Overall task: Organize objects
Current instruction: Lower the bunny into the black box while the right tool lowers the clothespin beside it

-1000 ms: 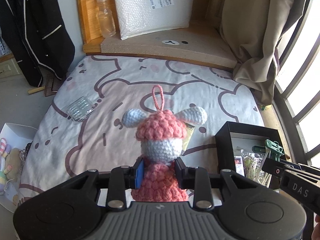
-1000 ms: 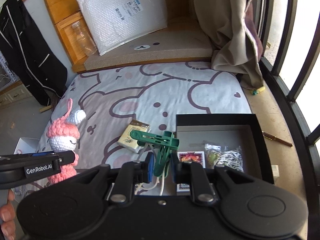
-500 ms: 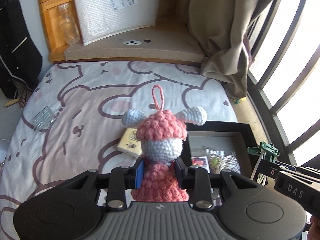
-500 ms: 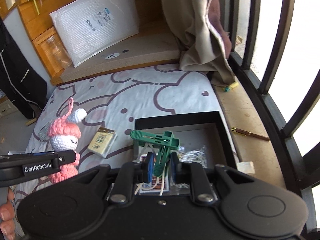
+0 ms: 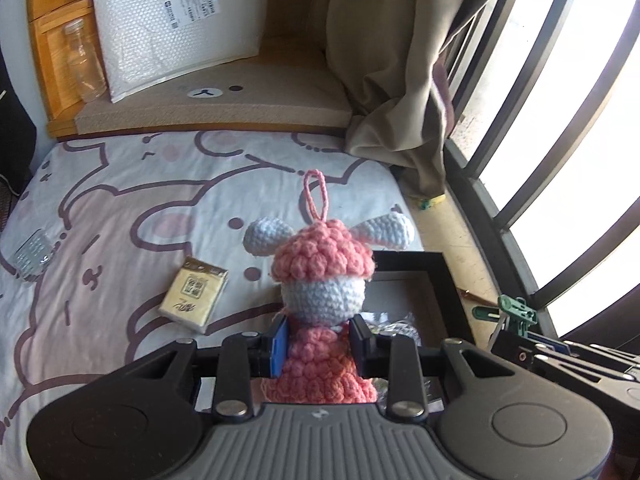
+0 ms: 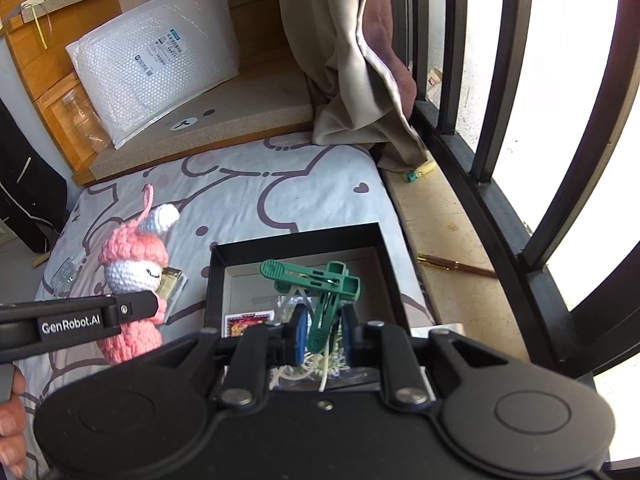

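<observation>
Both your claws are clamped on a thing, above the black box at the edge of the bed.

Your left claw (image 5: 320, 338) grips the pink crochet doll (image 5: 320, 280) at its body, between both pads, with the doll upright and its head and loop above the fingers. Your right claw (image 6: 322, 334) pinches the lower end of the green clothes peg (image 6: 320, 284), which hangs over the open black box (image 6: 296, 242) with small packets inside. Just left of the box a yellow packet (image 5: 194, 294) lies flat on the bed sheet (image 5: 120, 208) with the bear pattern. Farther left lies a clear glass (image 5: 30, 254). Behind the bed stand a bubble-wrap parcel (image 5: 176, 20), a beige curtain (image 5: 392, 60) and the window bars (image 6: 500, 80).
</observation>
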`<state>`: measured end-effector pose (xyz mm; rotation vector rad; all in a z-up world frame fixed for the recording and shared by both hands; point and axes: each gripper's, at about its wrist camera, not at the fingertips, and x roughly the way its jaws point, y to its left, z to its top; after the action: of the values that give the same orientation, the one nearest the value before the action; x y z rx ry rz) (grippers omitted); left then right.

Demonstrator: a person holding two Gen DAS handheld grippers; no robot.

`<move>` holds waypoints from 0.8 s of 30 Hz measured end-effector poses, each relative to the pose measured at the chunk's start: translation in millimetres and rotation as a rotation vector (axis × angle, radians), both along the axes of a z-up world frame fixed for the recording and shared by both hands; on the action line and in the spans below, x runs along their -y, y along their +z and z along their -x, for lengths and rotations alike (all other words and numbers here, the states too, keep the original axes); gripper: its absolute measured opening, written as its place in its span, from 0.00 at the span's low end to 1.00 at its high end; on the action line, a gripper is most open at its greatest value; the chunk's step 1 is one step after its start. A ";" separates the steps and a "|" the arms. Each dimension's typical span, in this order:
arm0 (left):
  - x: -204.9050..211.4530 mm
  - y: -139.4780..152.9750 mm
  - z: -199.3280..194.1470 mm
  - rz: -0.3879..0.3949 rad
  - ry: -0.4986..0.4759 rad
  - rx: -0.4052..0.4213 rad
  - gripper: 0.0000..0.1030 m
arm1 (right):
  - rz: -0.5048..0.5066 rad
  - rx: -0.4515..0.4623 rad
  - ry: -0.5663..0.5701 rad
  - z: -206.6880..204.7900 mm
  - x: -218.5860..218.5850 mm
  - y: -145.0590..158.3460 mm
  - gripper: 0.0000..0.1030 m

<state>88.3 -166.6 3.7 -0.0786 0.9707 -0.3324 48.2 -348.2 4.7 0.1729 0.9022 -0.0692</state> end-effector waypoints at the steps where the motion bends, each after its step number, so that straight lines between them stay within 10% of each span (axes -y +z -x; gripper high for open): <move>1: 2.7 0.5 -0.2 0.008 -0.004 0.006 0.33 | -0.002 0.002 -0.005 -0.3 2.5 -0.1 0.17; 15: 36.6 -13.7 -24.6 0.004 -0.150 0.102 0.33 | 0.027 -0.001 -0.001 -8.9 23.7 -20.9 0.17; 24: 75.7 -23.3 -41.8 -0.152 -0.400 0.239 0.33 | 0.063 0.004 -0.003 -17.2 36.9 -42.5 0.17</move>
<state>130.1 -242.3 -19.6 0.2922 0.7668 -0.6189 65.4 -385.1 -37.8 0.1159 0.8946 -0.0993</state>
